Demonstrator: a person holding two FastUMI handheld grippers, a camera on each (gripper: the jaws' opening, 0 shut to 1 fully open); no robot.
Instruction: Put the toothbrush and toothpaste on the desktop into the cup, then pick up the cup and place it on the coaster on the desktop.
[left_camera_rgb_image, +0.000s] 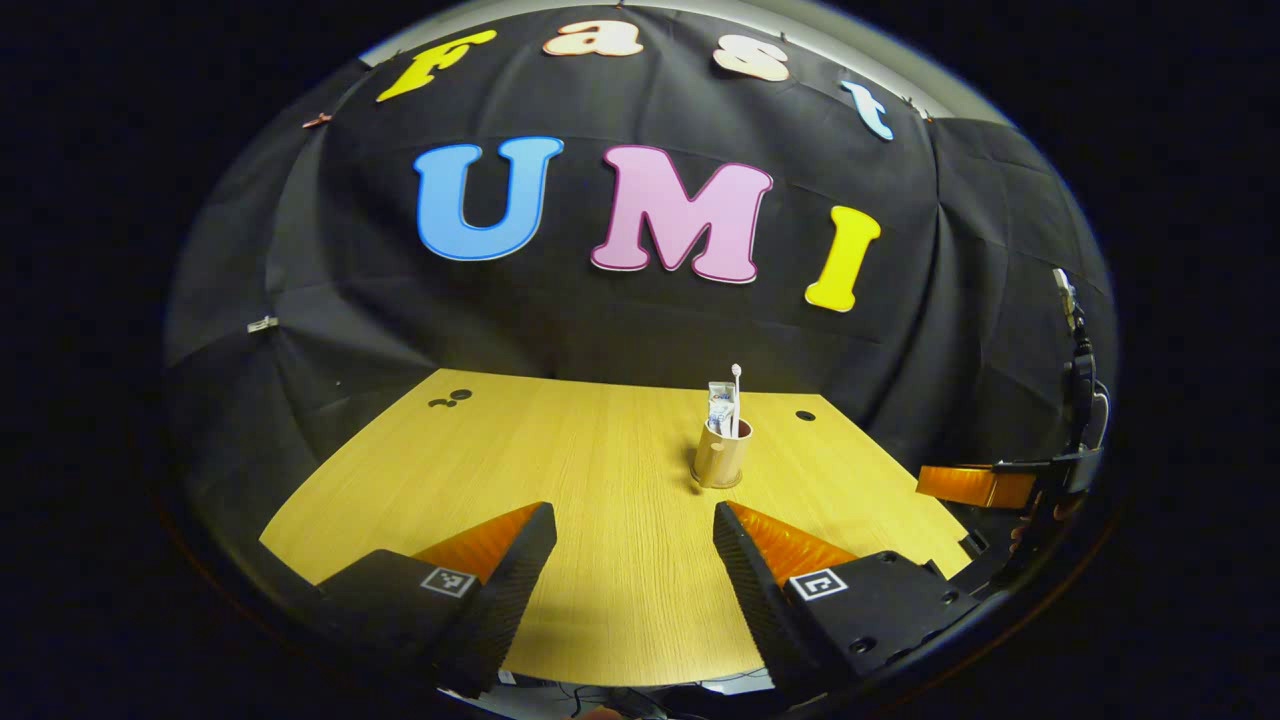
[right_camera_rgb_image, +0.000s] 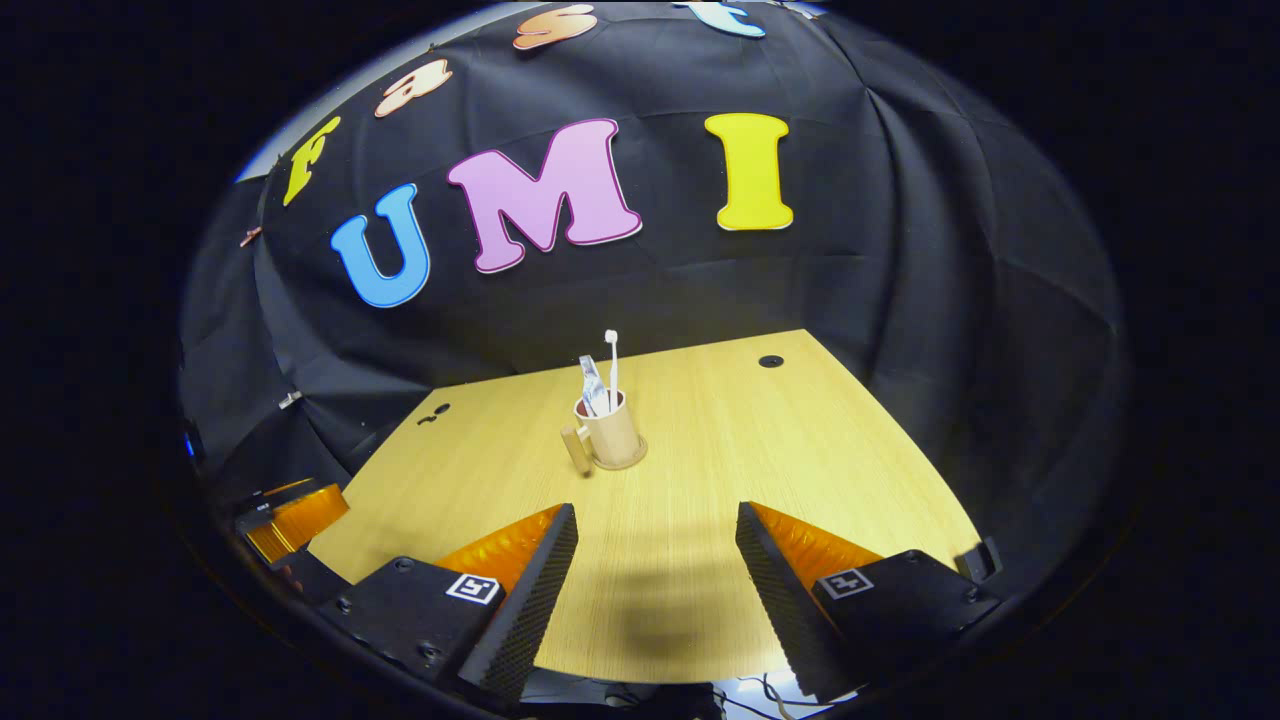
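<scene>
Both tongs stand apart and hold nothing: the left tongs (left_camera_rgb_image: 634, 560) and the right tongs (right_camera_rgb_image: 655, 565) hang low over the near edge of the wooden surface (left_camera_rgb_image: 600, 600). Farther in, the mug (right_camera_rgb_image: 610, 438) stands upright with the toothbrush (right_camera_rgb_image: 612, 365) and toothpaste tube (right_camera_rgb_image: 591, 385) already inside. A thin disc, likely the coaster (right_camera_rgb_image: 622, 464), seems to lie under it; if so, the task's end state is met.
</scene>
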